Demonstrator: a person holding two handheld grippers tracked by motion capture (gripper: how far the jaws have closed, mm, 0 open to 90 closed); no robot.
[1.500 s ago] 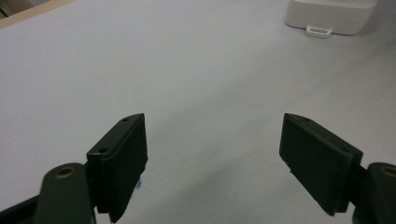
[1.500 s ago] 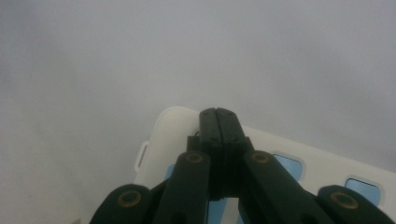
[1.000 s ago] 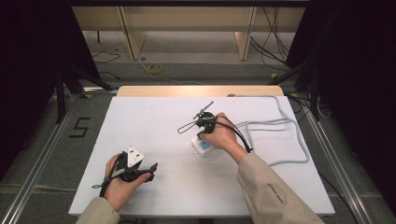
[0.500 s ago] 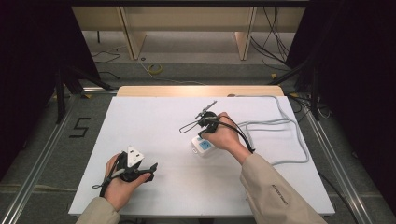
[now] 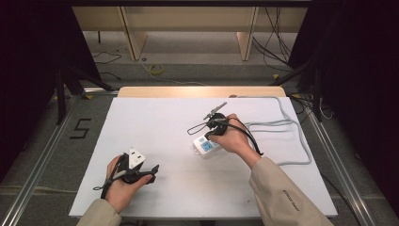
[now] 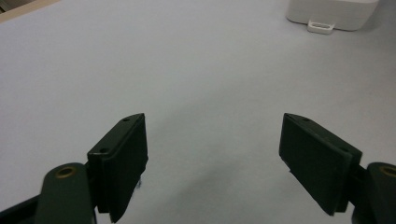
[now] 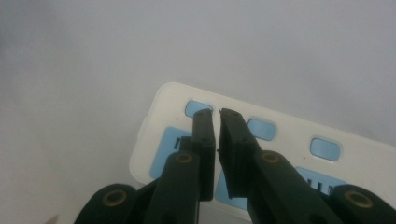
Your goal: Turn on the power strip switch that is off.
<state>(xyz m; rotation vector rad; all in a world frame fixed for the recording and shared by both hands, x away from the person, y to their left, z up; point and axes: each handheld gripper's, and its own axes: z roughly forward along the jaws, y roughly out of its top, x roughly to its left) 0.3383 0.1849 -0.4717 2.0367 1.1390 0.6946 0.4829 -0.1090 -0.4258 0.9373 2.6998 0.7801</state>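
My right gripper hangs over the power strip, jaws pinched nearly together with nothing between them, tips right above one of the pale blue switch buttons at the strip's end. I cannot tell whether the tips touch the button or only hover.

The strip lies flat on the white table, a little to the 3 o'clock side of centre, and its grey cable loops away toward 2 o'clock and off the far edge.

My left gripper sits near the 7 o'clock corner, jaws spread wide over bare tabletop, gripping nothing; the strip's end with its small hanging tab lies well ahead of it.

I judge the strip a rigid plastic shell, light to middling in weight and smooth enough to slide when pushed. The stiff cable will likely tug back if I drag it. To hold it, I would clamp across the narrow sides of the body, clear of the sockets and buttons. To press a button, closed tips straight down should do.
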